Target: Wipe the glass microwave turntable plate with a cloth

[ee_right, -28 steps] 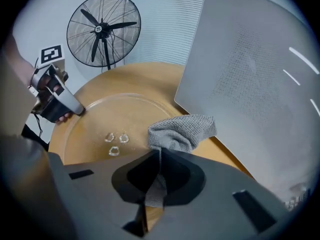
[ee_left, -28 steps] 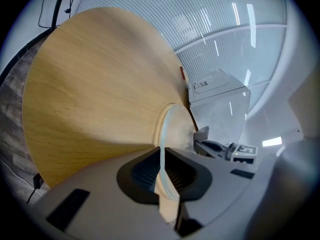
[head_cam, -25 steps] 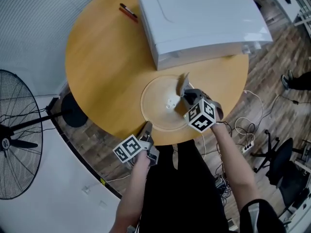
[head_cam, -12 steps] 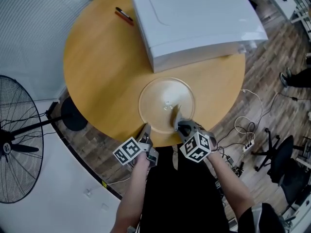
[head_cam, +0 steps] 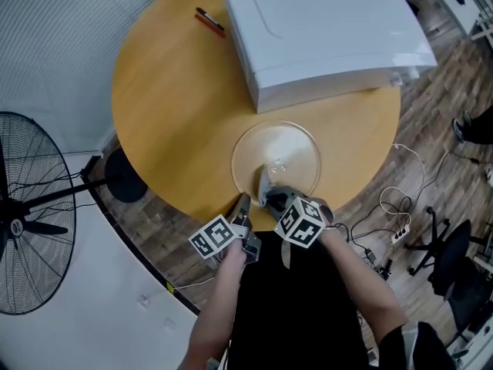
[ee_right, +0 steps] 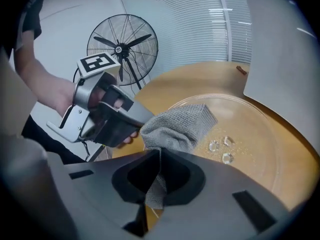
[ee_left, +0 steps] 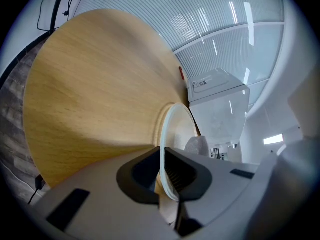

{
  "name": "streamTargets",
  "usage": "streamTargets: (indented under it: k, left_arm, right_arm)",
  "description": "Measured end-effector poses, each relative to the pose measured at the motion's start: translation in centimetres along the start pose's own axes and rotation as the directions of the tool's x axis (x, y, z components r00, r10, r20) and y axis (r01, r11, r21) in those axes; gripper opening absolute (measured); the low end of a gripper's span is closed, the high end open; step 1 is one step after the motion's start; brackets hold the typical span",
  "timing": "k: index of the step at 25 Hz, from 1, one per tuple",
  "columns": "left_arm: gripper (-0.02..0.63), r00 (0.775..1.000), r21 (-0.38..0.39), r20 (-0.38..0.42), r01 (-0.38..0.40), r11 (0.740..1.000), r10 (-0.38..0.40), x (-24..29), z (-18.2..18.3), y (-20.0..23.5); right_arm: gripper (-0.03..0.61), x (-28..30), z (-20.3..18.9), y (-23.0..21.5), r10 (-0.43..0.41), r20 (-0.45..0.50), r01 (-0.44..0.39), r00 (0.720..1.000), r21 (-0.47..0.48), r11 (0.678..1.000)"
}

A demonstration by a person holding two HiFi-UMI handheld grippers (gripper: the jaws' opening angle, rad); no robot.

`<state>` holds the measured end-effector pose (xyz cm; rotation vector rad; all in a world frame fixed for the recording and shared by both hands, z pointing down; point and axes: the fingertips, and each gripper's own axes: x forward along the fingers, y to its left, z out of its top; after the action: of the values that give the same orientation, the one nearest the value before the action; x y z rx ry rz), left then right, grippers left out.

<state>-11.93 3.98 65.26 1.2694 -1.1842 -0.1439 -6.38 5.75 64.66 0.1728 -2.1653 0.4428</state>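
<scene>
The round glass turntable plate (head_cam: 289, 153) lies flat on the wooden table (head_cam: 169, 106), just in front of the white microwave (head_cam: 323, 29). My left gripper (head_cam: 241, 201) is shut on the plate's near left rim; in the left gripper view the plate's glass edge (ee_left: 165, 134) runs between the jaws of that gripper (ee_left: 162, 171). My right gripper (head_cam: 266, 191) is shut on a grey cloth (ee_right: 177, 126), and the cloth rests on the near part of the plate (ee_right: 250, 134), close beside the left gripper (ee_right: 107, 116).
A red and black pen (head_cam: 209, 19) lies at the table's far left. A standing fan (head_cam: 23, 214) is on the floor to the left. Cables and a power strip (head_cam: 389, 214) and a chair base (head_cam: 443, 245) are on the floor to the right.
My right gripper has dragged the cloth from the plate's right side across to its near left edge, next to the left gripper. The left gripper has kept its hold on the rim.
</scene>
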Motion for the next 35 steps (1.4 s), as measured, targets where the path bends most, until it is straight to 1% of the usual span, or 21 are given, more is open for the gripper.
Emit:
streamTargets:
  k: [3, 7, 13, 16, 19, 21, 23, 25, 27, 31, 35]
  left_arm:
    - [0.023, 1.000, 0.006, 0.002, 0.000, 1.000, 0.000, 0.0, 0.0, 0.0]
    - [0.022, 1.000, 0.007, 0.000, 0.001, 1.000, -0.001, -0.1, 0.1, 0.0]
    - [0.023, 1.000, -0.001, -0.003, -0.001, 1.000, 0.001, -0.1, 0.1, 0.0]
    - [0.023, 1.000, -0.009, 0.007, -0.012, 1.000, 0.012, -0.1, 0.1, 0.0]
    - [0.023, 1.000, -0.010, 0.014, -0.015, 1.000, 0.015, 0.0, 0.2, 0.0]
    - [0.023, 1.000, -0.004, 0.016, -0.018, 1.000, 0.018, 0.0, 0.2, 0.1]
    - [0.023, 1.000, 0.002, 0.021, -0.022, 1.000, 0.022, -0.1, 0.2, 0.2]
    - [0.023, 0.999, 0.003, 0.025, -0.026, 1.000, 0.026, -0.1, 0.2, 0.2]
    - [0.023, 0.999, 0.002, 0.024, -0.026, 1.000, 0.026, -0.1, 0.2, 0.2]
    - [0.024, 0.999, 0.014, 0.029, -0.031, 0.999, 0.031, -0.1, 0.2, 0.2]
    - [0.023, 0.999, 0.010, 0.037, -0.027, 1.000, 0.026, -0.1, 0.4, 0.1]
  right_arm:
    - [0.020, 0.8, 1.5, -0.2, 0.024, 0.007, -0.024, 1.000, -0.007, 1.000]
    - [0.020, 2.1, 4.0, -0.6, 0.043, 0.013, -0.043, 0.999, -0.043, 0.998]
    - [0.019, 3.9, 7.6, -2.1, 0.028, 0.029, -0.025, 0.999, -0.103, 0.994]
    - [0.019, 4.6, 8.9, -3.7, -0.015, 0.039, 0.020, 0.999, -0.132, 0.991]
    - [0.019, 4.7, 9.8, -6.0, -0.088, 0.050, 0.095, 0.995, -0.163, 0.982]
    - [0.019, 4.4, 9.9, -7.6, -0.150, 0.047, 0.157, 0.988, -0.214, 0.964]
    - [0.018, 4.0, 9.5, -9.1, -0.212, 0.040, 0.215, 0.976, -0.269, 0.939]
    - [0.019, 3.3, 9.0, -10.7, -0.263, 0.038, 0.262, 0.964, -0.290, 0.920]
    - [0.018, 2.3, 8.4, -12.4, -0.306, 0.036, 0.304, 0.951, -0.271, 0.913]
    - [0.018, 0.2, 6.8, -15.4, -0.375, 0.022, 0.372, 0.927, -0.203, 0.906]
    - [0.018, -2.1, 4.4, -17.6, -0.411, -0.017, 0.407, 0.912, -0.114, 0.907]
